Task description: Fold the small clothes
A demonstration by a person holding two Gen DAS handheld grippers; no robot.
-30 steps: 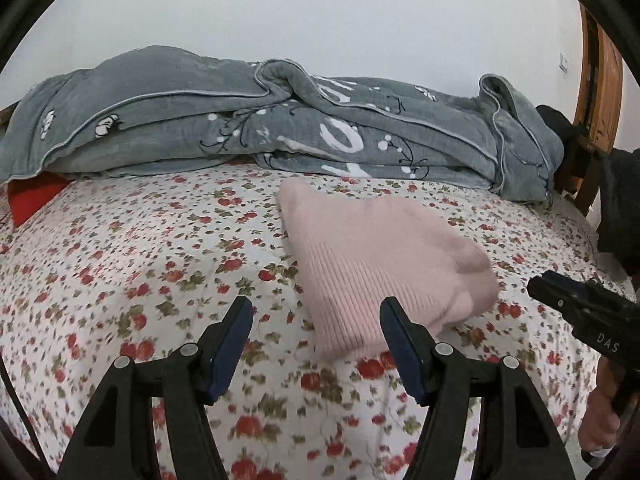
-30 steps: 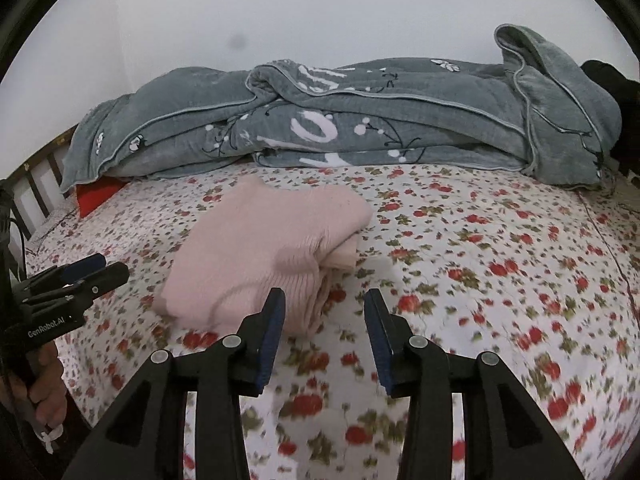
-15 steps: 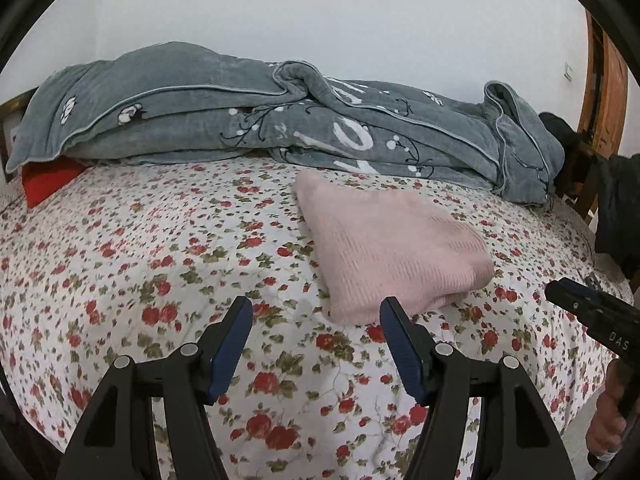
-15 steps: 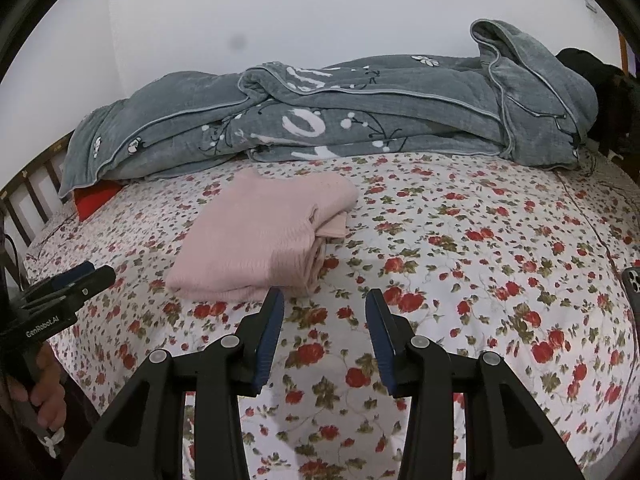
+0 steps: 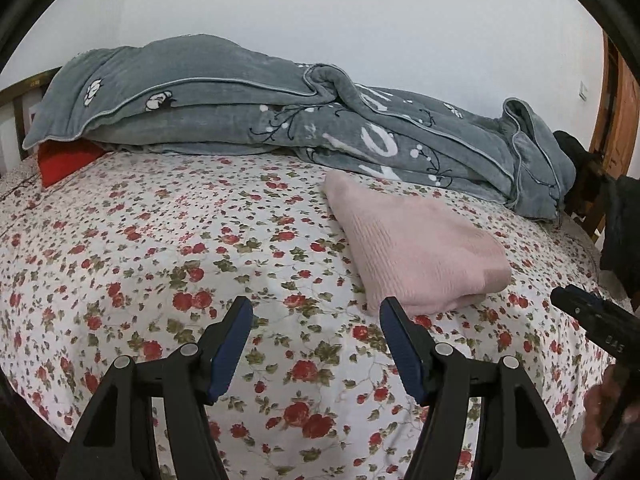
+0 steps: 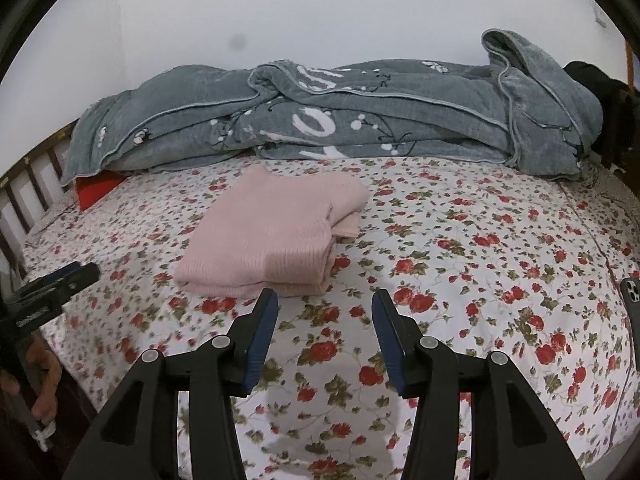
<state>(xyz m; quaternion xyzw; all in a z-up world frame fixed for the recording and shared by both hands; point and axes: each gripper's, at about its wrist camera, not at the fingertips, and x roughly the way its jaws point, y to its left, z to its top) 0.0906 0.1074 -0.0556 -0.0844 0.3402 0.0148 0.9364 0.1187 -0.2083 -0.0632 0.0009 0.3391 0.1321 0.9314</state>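
A pink knitted garment (image 5: 416, 248) (image 6: 276, 236) lies folded into a thick rectangle on the flowered bed sheet (image 5: 180, 264) (image 6: 480, 264). My left gripper (image 5: 316, 316) hangs open above the sheet, just short of the garment's near left corner, with nothing between its fingers. My right gripper (image 6: 325, 306) hovers in front of the garment's near right corner; its jaws are opening and nothing is between them. Each gripper shows at the edge of the other's view, held by a hand: the right gripper (image 5: 592, 320), the left gripper (image 6: 52, 284).
A bunched grey blanket (image 5: 280, 120) (image 6: 340, 116) fills the back of the bed, with a red pillow (image 5: 68, 160) under its left end. A phone (image 6: 632, 292) lies at the sheet's right edge. Wooden bed rails (image 6: 24, 188) and dark clothes on a chair (image 5: 616, 224) flank the bed.
Both grippers have drawn back from the folded garment, which now lies farther ahead. The left view has swung left. The right jaws stand wider than before.
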